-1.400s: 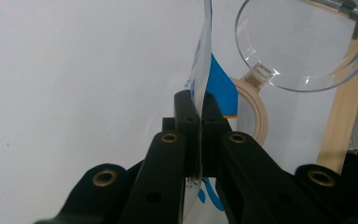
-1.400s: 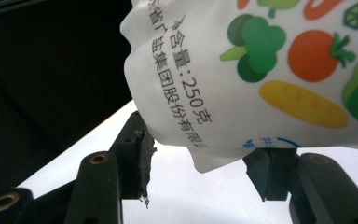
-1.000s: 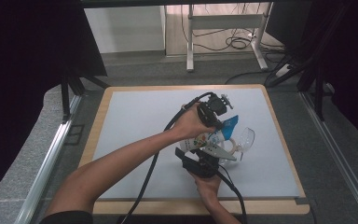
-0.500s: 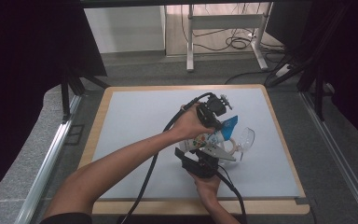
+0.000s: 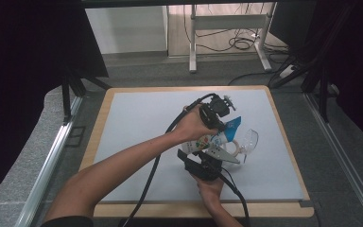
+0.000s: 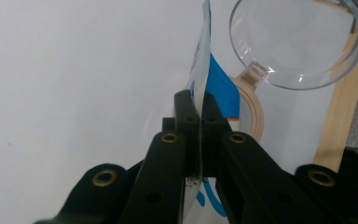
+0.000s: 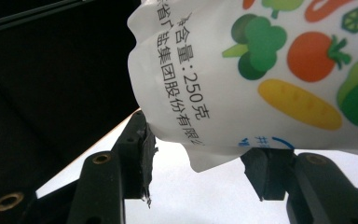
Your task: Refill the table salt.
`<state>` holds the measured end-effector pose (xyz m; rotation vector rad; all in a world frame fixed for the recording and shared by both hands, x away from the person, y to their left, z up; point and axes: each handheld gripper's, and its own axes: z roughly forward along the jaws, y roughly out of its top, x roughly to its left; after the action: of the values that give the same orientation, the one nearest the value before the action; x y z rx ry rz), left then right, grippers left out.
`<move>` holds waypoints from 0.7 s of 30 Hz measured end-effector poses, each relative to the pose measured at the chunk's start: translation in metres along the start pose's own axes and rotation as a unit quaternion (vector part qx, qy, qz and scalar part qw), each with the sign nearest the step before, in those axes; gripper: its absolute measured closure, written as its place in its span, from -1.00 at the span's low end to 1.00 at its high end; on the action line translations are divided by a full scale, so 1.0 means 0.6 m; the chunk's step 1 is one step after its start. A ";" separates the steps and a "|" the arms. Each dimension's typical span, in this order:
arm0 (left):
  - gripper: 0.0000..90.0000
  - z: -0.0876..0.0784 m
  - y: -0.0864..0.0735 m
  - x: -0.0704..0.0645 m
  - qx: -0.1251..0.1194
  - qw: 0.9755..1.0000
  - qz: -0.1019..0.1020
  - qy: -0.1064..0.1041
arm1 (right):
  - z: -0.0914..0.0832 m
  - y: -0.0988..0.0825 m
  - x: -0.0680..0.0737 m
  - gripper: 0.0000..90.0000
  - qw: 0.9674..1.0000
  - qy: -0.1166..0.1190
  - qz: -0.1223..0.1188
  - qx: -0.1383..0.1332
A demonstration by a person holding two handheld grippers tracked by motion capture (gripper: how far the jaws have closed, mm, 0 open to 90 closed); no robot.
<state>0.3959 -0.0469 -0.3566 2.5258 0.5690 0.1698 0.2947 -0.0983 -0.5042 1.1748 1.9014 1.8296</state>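
Observation:
A white pouch (image 5: 213, 140) printed with vegetables and topped in blue is held above the mat between both grippers. My left gripper (image 5: 225, 123) comes in from above, and its jaws are shut on the pouch's thin blue-and-white top edge (image 6: 204, 70); the left gripper (image 6: 199, 100) points down at the mat. My right gripper (image 5: 212, 155) holds the pouch (image 7: 261, 70) from below, with the right gripper (image 7: 203, 161) closed across the pouch's lower end, one pad pressing on each side. A clear round container (image 6: 298, 42) with a wooden ring (image 6: 256, 114) lies just beyond the pouch.
A pale grey mat (image 5: 137, 123) covers a wooden-edged board (image 5: 283, 137). The clear container (image 5: 249, 139) lies on the mat's right part. Black cables trail from both grippers toward the near edge. Table legs and floor cables stand beyond the board.

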 end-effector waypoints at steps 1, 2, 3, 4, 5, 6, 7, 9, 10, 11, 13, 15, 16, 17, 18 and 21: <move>1.00 0.001 0.001 0.000 0.000 1.000 0.002 0.001 | 0.000 0.000 0.000 0.08 1.000 0.000 0.001 0.000; 1.00 0.002 0.001 -0.001 0.001 1.000 0.002 0.000 | 0.000 0.001 0.000 0.08 1.000 0.000 0.002 -0.001; 1.00 0.002 0.002 -0.001 0.002 1.000 0.003 0.000 | -0.001 0.001 0.000 0.08 1.000 0.001 0.003 -0.002; 1.00 0.002 0.002 -0.002 0.002 1.000 0.003 0.000 | -0.001 0.001 0.000 0.08 1.000 0.000 0.003 -0.002; 1.00 0.003 0.003 -0.002 0.002 1.000 0.004 -0.001 | -0.001 0.002 0.000 0.08 1.000 0.000 0.003 -0.002; 1.00 0.003 0.003 -0.002 0.003 1.000 0.004 0.000 | -0.001 0.002 0.000 0.08 1.000 0.000 0.005 -0.003; 1.00 0.003 0.003 -0.002 0.003 1.000 0.005 -0.001 | -0.001 0.002 0.000 0.08 1.000 0.000 0.005 -0.004; 1.00 0.003 0.004 -0.003 0.005 1.000 0.005 -0.002 | -0.002 0.003 0.001 0.08 1.000 0.000 0.004 -0.004; 1.00 0.004 0.004 -0.003 0.005 1.000 0.004 -0.002 | -0.002 0.003 0.002 0.09 1.000 0.001 0.004 -0.004; 1.00 0.004 0.004 -0.003 0.007 1.000 0.005 -0.003 | -0.003 0.003 0.002 0.09 1.000 0.001 0.005 -0.003; 1.00 0.003 0.004 -0.003 0.008 1.000 0.005 -0.003 | -0.003 0.003 0.003 0.09 1.000 0.003 0.005 -0.002; 1.00 0.003 0.004 -0.003 0.007 1.000 0.004 -0.004 | -0.003 0.003 0.003 0.09 1.000 0.003 0.005 -0.003; 1.00 0.003 0.004 -0.003 0.007 1.000 0.005 -0.004 | -0.003 0.003 0.003 0.09 1.000 0.003 0.007 -0.003; 1.00 0.003 0.004 -0.003 0.008 1.000 0.005 -0.004 | -0.003 0.003 0.003 0.09 1.000 0.002 0.005 -0.003; 1.00 0.002 0.004 -0.003 0.007 1.000 0.005 -0.004 | -0.003 0.003 0.003 0.09 1.000 0.002 0.005 -0.003; 1.00 0.003 0.004 -0.003 0.008 1.000 0.005 -0.004 | -0.003 0.003 0.004 0.09 1.000 0.003 0.006 -0.003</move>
<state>0.3954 -0.0504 -0.3567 2.5439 0.5569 0.1591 0.2928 -0.0984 -0.5012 1.1830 1.8954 1.8446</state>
